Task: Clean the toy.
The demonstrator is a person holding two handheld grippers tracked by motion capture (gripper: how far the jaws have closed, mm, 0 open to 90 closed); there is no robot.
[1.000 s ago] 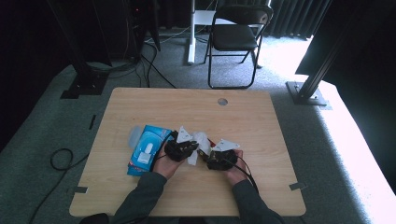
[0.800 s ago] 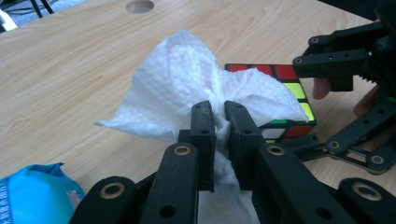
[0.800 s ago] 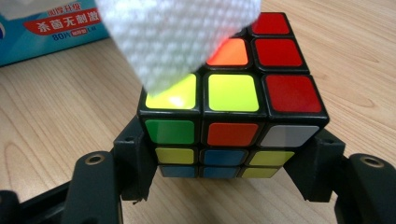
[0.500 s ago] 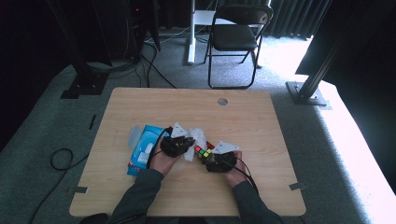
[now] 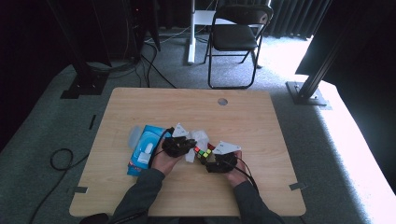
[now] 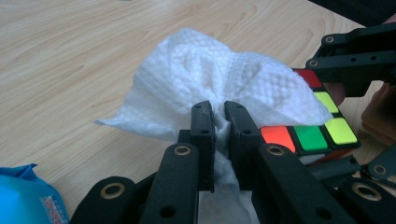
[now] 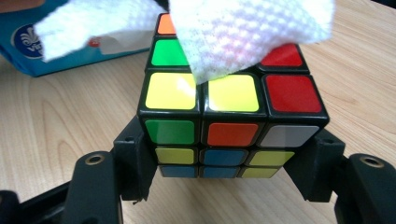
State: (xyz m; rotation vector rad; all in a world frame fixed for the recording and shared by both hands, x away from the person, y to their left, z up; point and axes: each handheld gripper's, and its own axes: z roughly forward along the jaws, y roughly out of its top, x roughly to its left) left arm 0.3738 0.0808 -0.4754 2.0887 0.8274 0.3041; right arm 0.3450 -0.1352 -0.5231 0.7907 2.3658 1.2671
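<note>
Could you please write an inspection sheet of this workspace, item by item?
Surface: light wooden table with a round hole near its far edge.
Job's things: puzzle cube with mixed colours; white wipe lies over its top face.
Clutter: blue wipes pack beside the left hand.
Grippers: left gripper shut on the wipe; right gripper shut on the cube, one jaw at each side.
Cables: one trails from each gripper; more cables on the floor to the left and behind the table.
Surroundings: grey carpet, black folding chair behind the table, dark curtains, metal frame foot at the right.
</note>
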